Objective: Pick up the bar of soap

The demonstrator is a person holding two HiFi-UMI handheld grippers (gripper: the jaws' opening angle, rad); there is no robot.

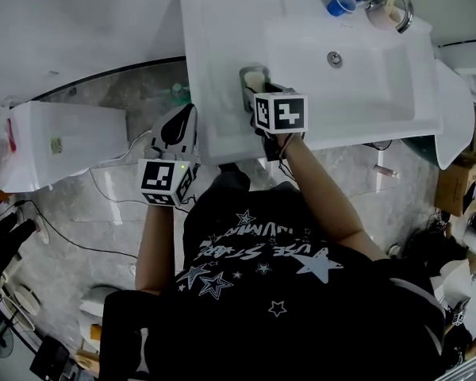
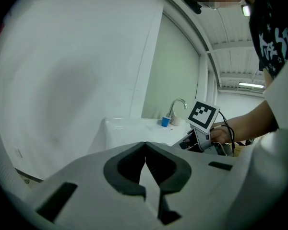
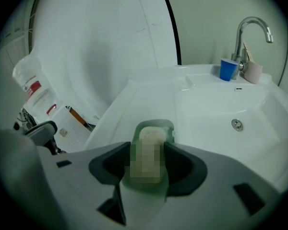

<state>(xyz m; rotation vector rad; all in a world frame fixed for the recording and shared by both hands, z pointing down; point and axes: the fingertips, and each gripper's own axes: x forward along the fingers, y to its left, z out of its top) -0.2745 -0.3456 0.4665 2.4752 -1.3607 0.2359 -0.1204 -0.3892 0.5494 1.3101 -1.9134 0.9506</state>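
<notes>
A person leans over a white washbasin (image 1: 222,22) with a tool in each hand. The right tool (image 3: 147,147) points steeply down onto the ledge at the bowl's 9 o'clock side. There the pale bar of soap (image 3: 151,135) lies in a green soap dish (image 3: 156,125). The tool's dark pads sit against the bar's two long sides, apparently clenched on it, and the bar has not yet left the dish. The left tool (image 2: 145,150) hangs off the washbasin's outer edge, at about 8 o'clock from the dish, its jaws pressed together on nothing. A blue cup (image 3: 227,69) and a curved tap (image 3: 249,30) stand at the bowl's 1 o'clock corner, well apart from the work. The lift looks like the next step, and it carries risks. A damp bar is likely slick, so a squeeze set too near its end could shoot it forward out of the jaws into the bowl toward the drain (image 3: 236,124). The jaw tips reach down inside the dish's rim and may catch it. If the soap has stuck to the dish, the dish could rise with it and then drop. The idle left tool is too far off to steady it.
</notes>
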